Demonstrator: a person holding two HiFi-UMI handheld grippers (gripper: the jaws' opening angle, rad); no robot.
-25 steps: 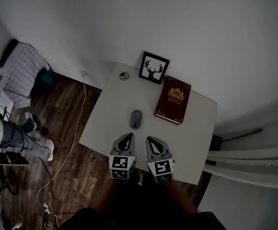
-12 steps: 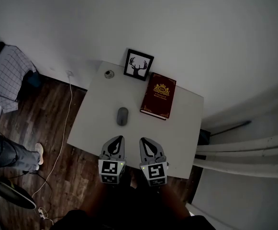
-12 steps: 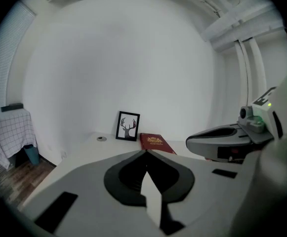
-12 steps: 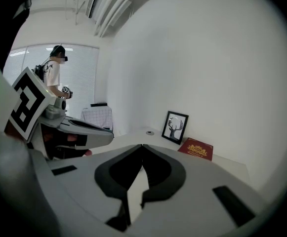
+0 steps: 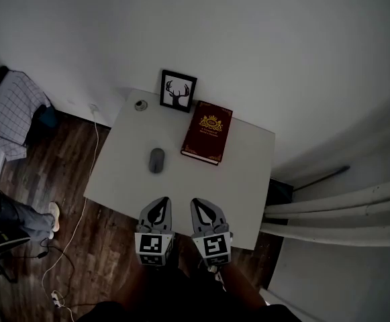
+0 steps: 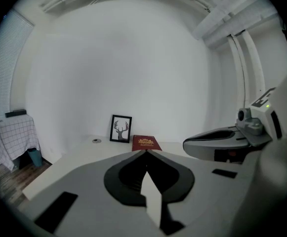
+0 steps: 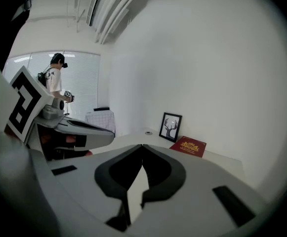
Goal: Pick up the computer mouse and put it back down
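Observation:
A grey computer mouse (image 5: 156, 159) lies on the white table (image 5: 245, 180), left of a dark red book (image 5: 207, 132). Both grippers hover side by side at the table's near edge, well short of the mouse. My left gripper (image 5: 158, 203) is shut with nothing between its jaws, and so is my right gripper (image 5: 198, 202). In the left gripper view the shut tips (image 6: 145, 151) point toward the red book (image 6: 146, 142); the mouse is hidden behind the jaws. In the right gripper view the shut tips (image 7: 142, 145) aim at the table, with the book (image 7: 188, 146) to the right.
A framed deer picture (image 5: 178, 91) leans on the wall at the table's back, with a small round object (image 5: 140, 104) beside it. A checked cloth over a stand (image 5: 10, 113) and cables (image 5: 80, 200) are on the wooden floor at left. A person (image 7: 57, 85) stands by the window.
Both grippers have drawn back toward the table's near edge, still shut and side by side. The table and its objects have shifted left in the head view. The mouse has not moved on the table.

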